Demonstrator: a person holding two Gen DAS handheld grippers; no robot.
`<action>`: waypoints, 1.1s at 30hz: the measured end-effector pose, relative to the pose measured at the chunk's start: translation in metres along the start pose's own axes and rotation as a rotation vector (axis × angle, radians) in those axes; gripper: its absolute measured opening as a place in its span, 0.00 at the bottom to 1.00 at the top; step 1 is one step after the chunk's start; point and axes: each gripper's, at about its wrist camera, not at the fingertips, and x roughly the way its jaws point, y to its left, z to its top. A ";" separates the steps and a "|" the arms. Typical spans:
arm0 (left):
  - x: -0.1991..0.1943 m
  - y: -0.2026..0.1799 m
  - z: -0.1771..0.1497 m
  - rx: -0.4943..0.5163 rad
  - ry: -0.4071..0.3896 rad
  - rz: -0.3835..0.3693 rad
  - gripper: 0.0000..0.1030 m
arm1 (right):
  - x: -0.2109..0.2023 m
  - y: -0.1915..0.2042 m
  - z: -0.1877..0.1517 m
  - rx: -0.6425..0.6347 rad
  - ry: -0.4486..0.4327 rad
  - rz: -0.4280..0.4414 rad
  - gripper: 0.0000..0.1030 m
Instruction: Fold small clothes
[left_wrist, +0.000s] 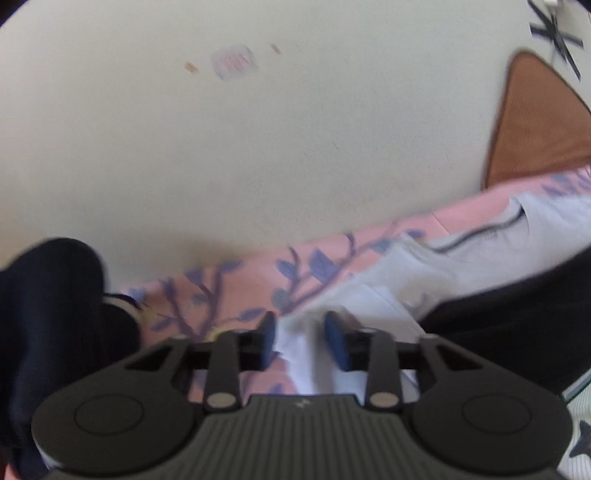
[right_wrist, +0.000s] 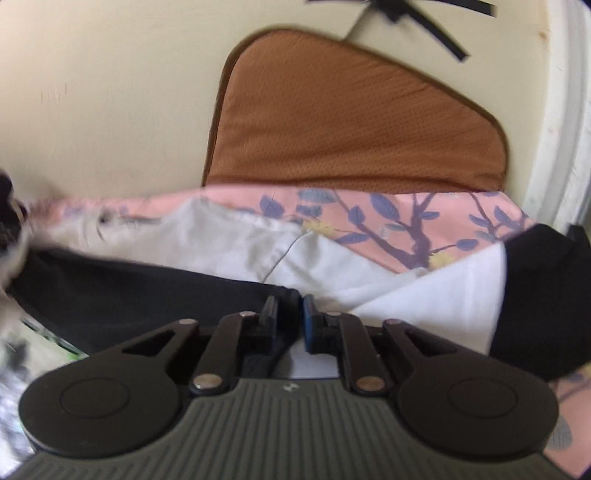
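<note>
Black fabric (left_wrist: 48, 325), blurred and shapeless, fills the left edge of the left wrist view, its lower part cut off by the frame. Beside it a pink cloth (left_wrist: 236, 291) printed with purple branches and blue leaves runs along the near edge of the cream floor (left_wrist: 258, 147); a faint pinkish mark and two small tan specks on that floor are too smeared to name. On the cloth lies a pale lavender-white garment (left_wrist: 546, 214) with a thin dark seam line, soft and creased. The left gripper (left_wrist: 300, 338) hangs over it with its blue-padded jaws spread, white fabric showing between them; whether the pads touch it cannot be told. A dark garment (left_wrist: 517, 317) crosses the lower right, and a rust-brown perforated mat (left_wrist: 539, 122) with rounded corners is cut off at the right edge.

In the right wrist view, motion blur smears the left edge beyond reading. The black garment (right_wrist: 147, 288) stretches from there to the right gripper (right_wrist: 290, 321), whose jaws are drawn nearly together on its hemmed corner. Behind it the white garment (right_wrist: 406, 288) overlaps the pink cloth (right_wrist: 424, 221), with another black piece (right_wrist: 546, 295) at the right edge. The mesh-textured mat (right_wrist: 351, 110) lies beyond, partly covered by the cloth, with black straps (right_wrist: 436, 29) blurred at the top.
</note>
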 end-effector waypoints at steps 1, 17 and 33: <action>-0.011 0.006 0.002 -0.043 -0.023 0.005 0.36 | -0.020 -0.017 0.002 0.075 -0.059 0.002 0.25; 0.009 -0.108 -0.015 -0.136 0.036 -0.269 0.34 | -0.060 -0.203 -0.045 0.884 -0.191 -0.147 0.29; 0.014 -0.111 -0.012 -0.113 0.051 -0.238 0.36 | -0.132 -0.104 0.044 0.550 -0.574 -0.083 0.06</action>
